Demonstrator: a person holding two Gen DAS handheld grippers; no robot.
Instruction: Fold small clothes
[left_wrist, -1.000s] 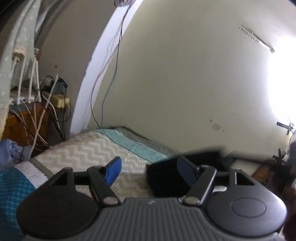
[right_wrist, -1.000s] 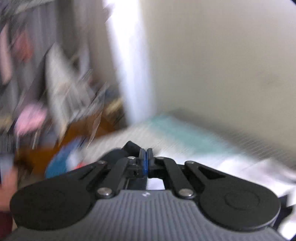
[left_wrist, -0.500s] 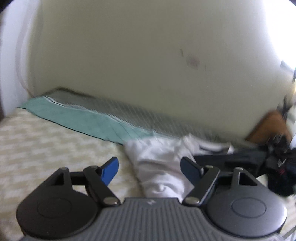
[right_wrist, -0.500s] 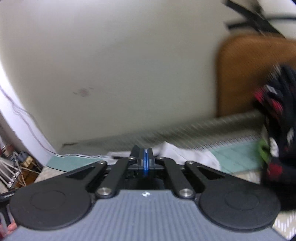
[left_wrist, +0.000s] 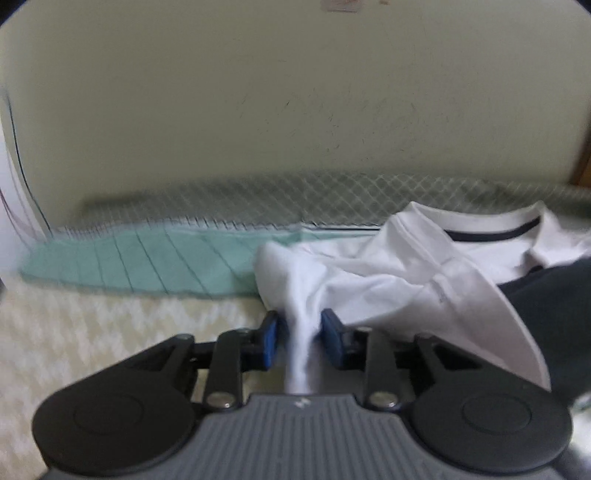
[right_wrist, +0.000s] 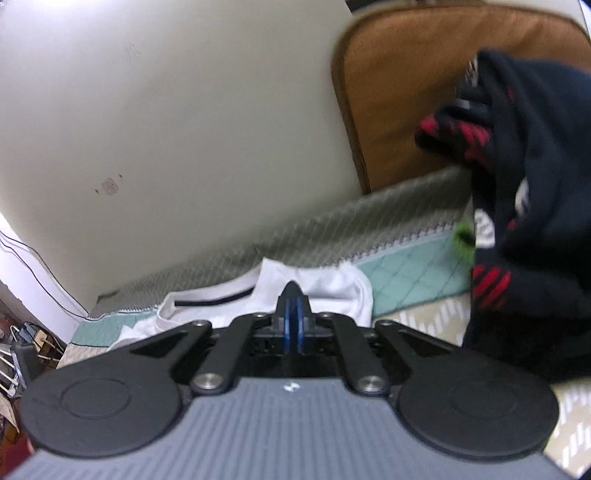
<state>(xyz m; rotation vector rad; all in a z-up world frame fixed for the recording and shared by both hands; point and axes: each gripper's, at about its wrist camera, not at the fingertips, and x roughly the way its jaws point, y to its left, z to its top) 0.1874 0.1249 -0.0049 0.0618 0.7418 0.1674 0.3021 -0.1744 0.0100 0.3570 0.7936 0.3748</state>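
Both grippers swung to white shirt (left_wrist: 388, 280), left gripper (left_wrist: 300, 334) jaws closing round fold, right gripper (right_wrist: 293, 314) jaws opening, empty.

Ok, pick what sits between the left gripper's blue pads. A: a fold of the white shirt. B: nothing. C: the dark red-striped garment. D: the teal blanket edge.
A: in the left wrist view a ridge of the white shirt runs between the closing left gripper.

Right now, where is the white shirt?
The white shirt lies crumpled on the bed by the wall, over the teal blanket edge; in the left wrist view a fold of it runs between the closing left gripper jaws.
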